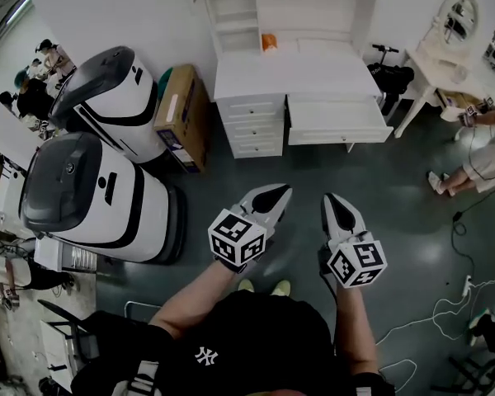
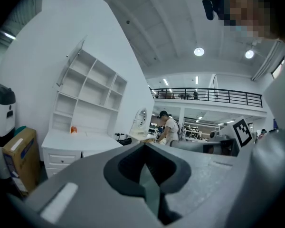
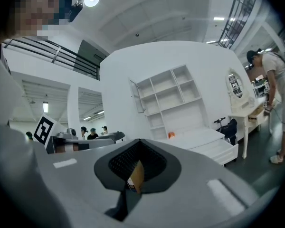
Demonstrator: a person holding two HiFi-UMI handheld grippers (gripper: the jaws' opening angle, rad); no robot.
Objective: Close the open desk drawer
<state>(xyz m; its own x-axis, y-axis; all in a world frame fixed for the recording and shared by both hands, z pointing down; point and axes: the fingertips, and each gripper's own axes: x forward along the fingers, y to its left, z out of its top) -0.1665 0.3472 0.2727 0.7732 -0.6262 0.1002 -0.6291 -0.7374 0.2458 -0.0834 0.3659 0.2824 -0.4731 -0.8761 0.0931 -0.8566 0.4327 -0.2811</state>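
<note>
White desk (image 1: 305, 73) at 12 o'clock, with a shelf hutch (image 1: 289, 7) rising from the back of its tabletop.

Containers:
- Open drawer (image 1: 340, 122): one, wide, under the tabletop's right half at about 1 o'clock. Pulled well out, white inside facing up.
- Small drawers (image 1: 252, 126): three, stacked in the left pedestal, all pushed in.
- Small orange object (image 1: 269, 42): one, on the tabletop at the foot of the hutch. Too small to identify.
- Cardboard box (image 1: 180, 114): one, on the floor touching the desk's left side at 11 o'clock.

Edges and room:
- Dark grey floor (image 1: 313, 172) runs between the drawer front and both tongs, which are well apart from the drawer.
- White-and-black machines: two, at 10 o'clock (image 1: 107, 93) and 9 o'clock (image 1: 87, 192).
- Vanity table (image 1: 445, 64) stands at 2 o'clock, with a person (image 1: 483, 151) just beside it.
- White cable (image 1: 445, 312) is strewn on the floor at 4 o'clock.

Tongs:
- Left tongs (image 1: 282, 192): jaws pressed together, gripping nothing, held in the air.
- Right tongs (image 1: 332, 199): same condition, just beside the left ones. Both point toward the desk.
</note>
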